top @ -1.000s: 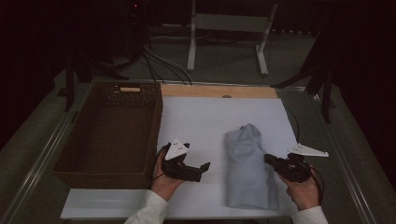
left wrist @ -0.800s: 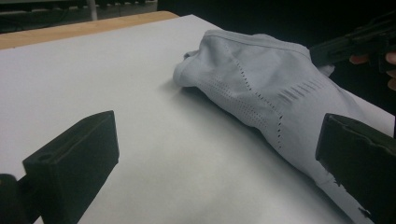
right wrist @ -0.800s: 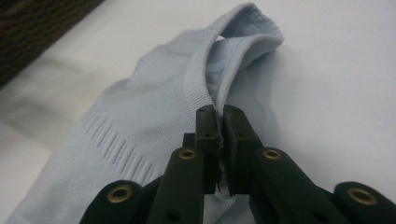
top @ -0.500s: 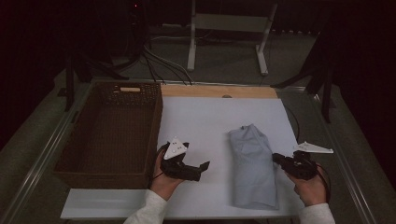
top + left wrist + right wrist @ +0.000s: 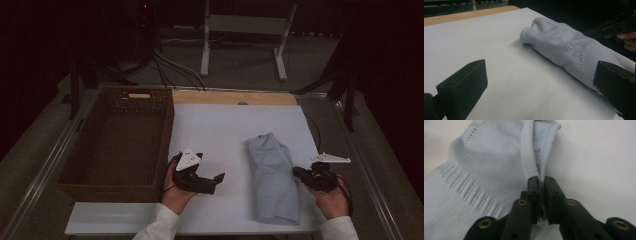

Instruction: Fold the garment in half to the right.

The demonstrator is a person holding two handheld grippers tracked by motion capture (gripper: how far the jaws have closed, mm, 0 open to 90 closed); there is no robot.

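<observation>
A folded light-blue knit garment [image 5: 272, 180] lies lengthwise on the white board [image 5: 225, 125], right of centre. At the garment's right edge, my right gripper [image 5: 297, 172] is shut on it. The right gripper view shows the jaws [image 5: 541, 181] pinching two ribbed hem edges [image 5: 530, 162] together. My left gripper [image 5: 210, 179] rests low on the board to the left of the garment, apart from it and open. In the left gripper view nothing lies between my left gripper's [image 5: 540, 71] wide jaws, and the garment [image 5: 564, 47] stretches across ahead of it.
A deep brown wicker basket [image 5: 80, 170] stands along the left side of the board, close to my left hand. A wooden strip [image 5: 235, 97] borders the board's far edge. Cables and a metal stand [image 5: 240, 30] lie on the floor beyond the table.
My right gripper has drawn the garment's right edge slightly to the right, and the garment has shifted with it. The left gripper has hardly moved.
</observation>
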